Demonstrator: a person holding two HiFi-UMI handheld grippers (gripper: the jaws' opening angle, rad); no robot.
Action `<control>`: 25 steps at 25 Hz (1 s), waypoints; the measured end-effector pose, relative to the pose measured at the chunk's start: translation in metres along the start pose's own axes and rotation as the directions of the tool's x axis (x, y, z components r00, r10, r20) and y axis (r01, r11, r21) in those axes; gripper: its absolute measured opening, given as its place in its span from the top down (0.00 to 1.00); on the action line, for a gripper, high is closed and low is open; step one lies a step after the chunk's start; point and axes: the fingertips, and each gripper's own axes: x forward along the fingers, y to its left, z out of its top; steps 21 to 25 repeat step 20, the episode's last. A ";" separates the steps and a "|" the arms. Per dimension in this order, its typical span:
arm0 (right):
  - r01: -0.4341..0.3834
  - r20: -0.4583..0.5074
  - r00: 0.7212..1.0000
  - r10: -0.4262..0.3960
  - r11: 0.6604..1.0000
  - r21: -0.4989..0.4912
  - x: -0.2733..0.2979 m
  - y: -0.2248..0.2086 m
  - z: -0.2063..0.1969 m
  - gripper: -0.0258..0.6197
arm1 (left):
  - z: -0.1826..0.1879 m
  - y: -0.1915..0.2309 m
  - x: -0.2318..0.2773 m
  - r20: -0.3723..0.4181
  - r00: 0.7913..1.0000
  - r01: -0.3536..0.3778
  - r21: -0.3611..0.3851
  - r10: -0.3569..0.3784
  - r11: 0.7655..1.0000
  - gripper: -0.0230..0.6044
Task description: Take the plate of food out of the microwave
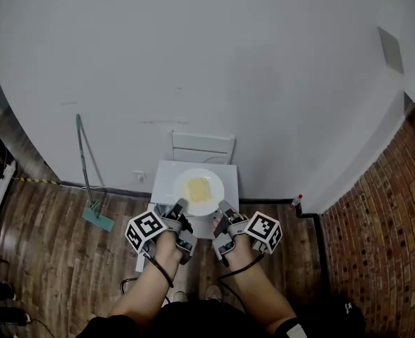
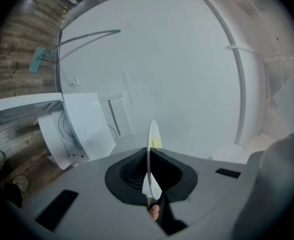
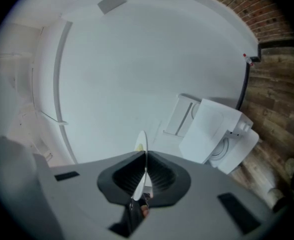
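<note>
White plate [image 1: 215, 181] of yellow food [image 1: 199, 189] is clamped by its edge in left gripper [image 1: 180, 208] and right gripper [image 1: 223, 210], over the microwave [image 1: 165, 172].

A teal-headed mop [image 1: 98, 217] leans against the white wall [image 1: 214, 62], its head on the wood floor [image 1: 52, 252] at the wall's foot. A grey panel [image 1: 390, 49] sits high on that wall's right side. A brick wall [image 1: 383, 224] meets the white wall at its right end, where a small red-topped object [image 1: 296, 201] stands.
</note>
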 end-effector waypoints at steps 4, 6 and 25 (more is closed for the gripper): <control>0.005 0.003 1.000 -0.005 1.000 -0.009 -0.001 0.004 0.001 0.92 | -0.001 0.001 0.000 -0.001 1.000 0.006 -0.044 -0.006 0.999 0.95; 0.008 0.003 1.000 -0.008 1.000 -0.013 -0.002 0.005 0.001 0.92 | -0.002 0.002 -0.001 0.003 1.000 0.011 -0.062 -0.010 0.998 0.95; 0.024 0.008 1.000 -0.024 1.000 -0.014 -0.008 -0.001 -0.002 0.92 | -0.006 -0.001 -0.005 -0.017 1.000 0.000 0.006 0.000 1.000 0.95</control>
